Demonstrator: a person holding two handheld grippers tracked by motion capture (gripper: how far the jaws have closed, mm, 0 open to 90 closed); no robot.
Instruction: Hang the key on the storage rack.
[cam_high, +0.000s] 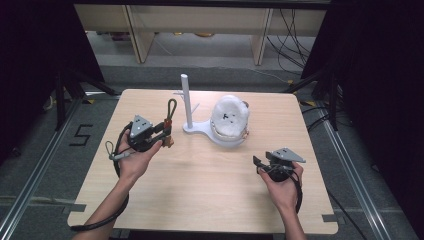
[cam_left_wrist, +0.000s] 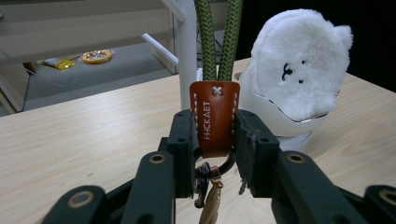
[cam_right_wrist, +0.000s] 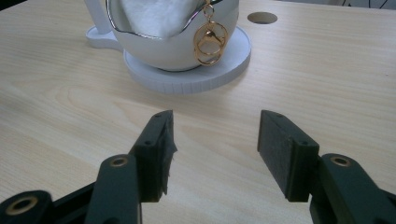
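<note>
My left gripper (cam_high: 166, 131) (cam_left_wrist: 215, 135) is shut on the brown leather tab (cam_left_wrist: 214, 119) of a keychain, whose green rope loop (cam_high: 171, 108) (cam_left_wrist: 218, 37) stands up above the jaws. A ring and gold clasp (cam_left_wrist: 211, 196) hang below the tab. Ahead stands a white rack with an upright post (cam_high: 186, 102) (cam_left_wrist: 187, 51), and beside it a fluffy white plush (cam_high: 229, 117) (cam_left_wrist: 301, 65) in a white bowl (cam_right_wrist: 173, 46). A gold clasp (cam_right_wrist: 210, 41) dangles at the bowl's side. My right gripper (cam_high: 256, 162) (cam_right_wrist: 215, 149) rests open near the table's right front, nothing between its fingers.
The wooden table (cam_high: 200, 185) has bare room in the middle and front. A round hole (cam_right_wrist: 262, 17) is cut in the tabletop behind the bowl's base (cam_right_wrist: 187, 79). Beyond the far edge are desk legs, cables and a yellow ring (cam_left_wrist: 97, 56) on the floor.
</note>
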